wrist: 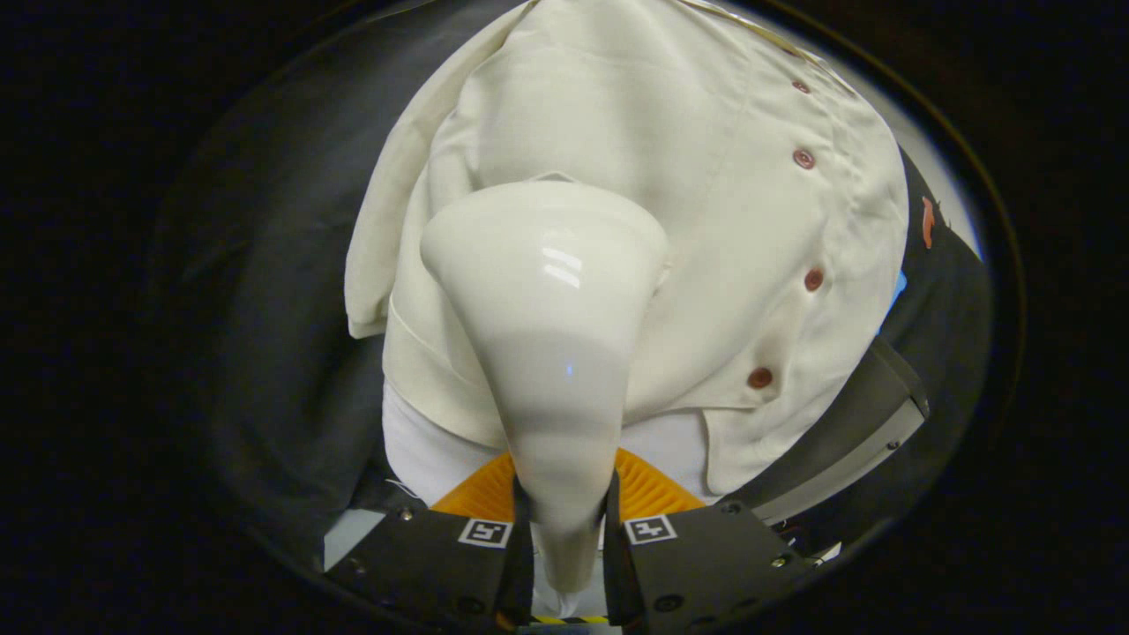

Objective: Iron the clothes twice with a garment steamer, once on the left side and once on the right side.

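Note:
A glossy white garment steamer point(549, 326) rises from between my fingers, its narrow handle clamped by both and its wide head pointing away from me. My gripper point(564, 520) is shut on that handle. The steamer's head rests against or very close to a cream button-up shirt point(706, 176) that hangs just ahead. It sits on the shirt's left half, to the left of the row of dark red buttons point(803, 159). A short sleeve point(375, 265) droops to the left of the head. The steamer hides the middle of the shirt's left panel.
Black cloth point(282, 335) hangs behind and to the left of the shirt. A dark grey bar with a pale edge point(847, 441) slants past the shirt's lower right hem. A white layer point(423, 459) and an orange ribbed piece point(653, 494) lie below the hem, near my fingers.

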Motion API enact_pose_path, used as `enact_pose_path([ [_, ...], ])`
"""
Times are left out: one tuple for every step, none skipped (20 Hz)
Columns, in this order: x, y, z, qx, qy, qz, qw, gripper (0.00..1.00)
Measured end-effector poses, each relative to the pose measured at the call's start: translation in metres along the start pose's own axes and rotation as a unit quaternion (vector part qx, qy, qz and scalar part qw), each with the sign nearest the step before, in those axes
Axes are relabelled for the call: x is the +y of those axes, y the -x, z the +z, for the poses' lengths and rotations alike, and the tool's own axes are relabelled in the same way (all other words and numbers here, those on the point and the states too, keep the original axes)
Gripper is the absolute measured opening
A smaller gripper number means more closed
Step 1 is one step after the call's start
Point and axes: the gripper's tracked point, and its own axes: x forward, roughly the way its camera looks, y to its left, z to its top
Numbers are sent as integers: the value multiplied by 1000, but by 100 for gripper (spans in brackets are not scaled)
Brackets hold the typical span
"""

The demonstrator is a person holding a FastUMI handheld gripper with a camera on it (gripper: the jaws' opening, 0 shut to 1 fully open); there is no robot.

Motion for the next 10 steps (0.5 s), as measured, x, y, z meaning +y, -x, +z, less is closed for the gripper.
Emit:
enact_pose_path([
  [3, -3, -7, 6, 3, 1, 1000, 32],
  [7, -4, -14, 14, 6, 3, 1000, 32],
  [10, -5, -19, 19, 8, 6, 1000, 32],
  [13, -6, -24, 20, 11, 9, 1000, 32],
  [14, -7, -29, 23, 13, 11, 1000, 32],
  [15, -7, -34, 28, 16, 13, 999, 32],
  [16, -6, -38, 30, 19, 15, 999, 32],
  [16, -4, -42, 31, 20, 17, 999, 32],
  [15, -2, -45, 28, 20, 20, 999, 32],
  [14, 2, -48, 26, 21, 24, 999, 32],
])
